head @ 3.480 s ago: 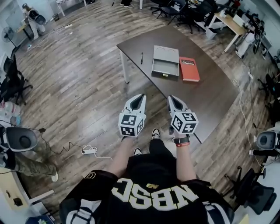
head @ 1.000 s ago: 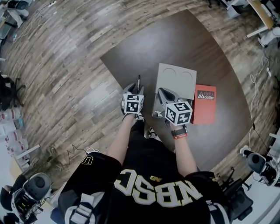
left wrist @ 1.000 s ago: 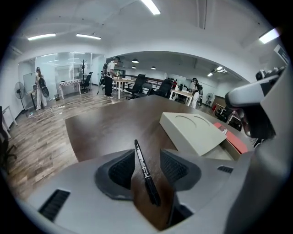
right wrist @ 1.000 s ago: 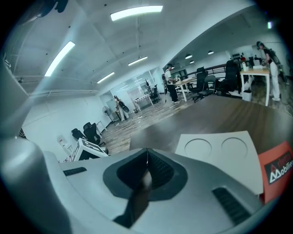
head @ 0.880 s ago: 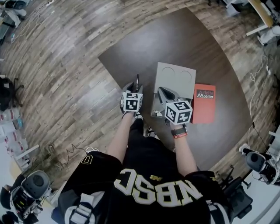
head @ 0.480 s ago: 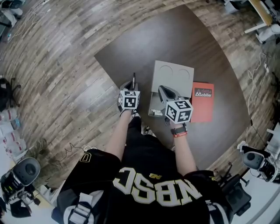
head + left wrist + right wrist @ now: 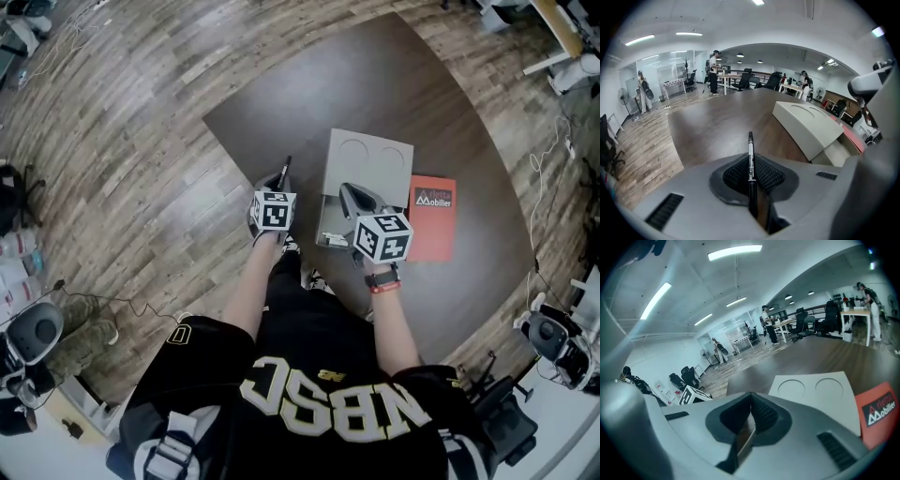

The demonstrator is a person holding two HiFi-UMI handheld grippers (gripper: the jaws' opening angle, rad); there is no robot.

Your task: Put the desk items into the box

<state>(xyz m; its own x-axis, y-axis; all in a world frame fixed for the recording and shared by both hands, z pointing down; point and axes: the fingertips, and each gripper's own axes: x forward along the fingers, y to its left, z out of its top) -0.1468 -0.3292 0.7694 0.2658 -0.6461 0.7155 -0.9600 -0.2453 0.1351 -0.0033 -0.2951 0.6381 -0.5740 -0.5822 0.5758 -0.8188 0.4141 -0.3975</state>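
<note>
Slim black pen (image 7: 750,143) with a white label band, print too small to read. It lies on the dark brown counter (image 7: 375,84), left of the grey box (image 7: 370,159), long axis pointing away from the person. Left tool (image 7: 751,164) has just been closing and is clamped on the pen. Right tool (image 7: 750,404) is together and empty over the box. The red book (image 7: 433,225) reads "Mobilier".
</note>
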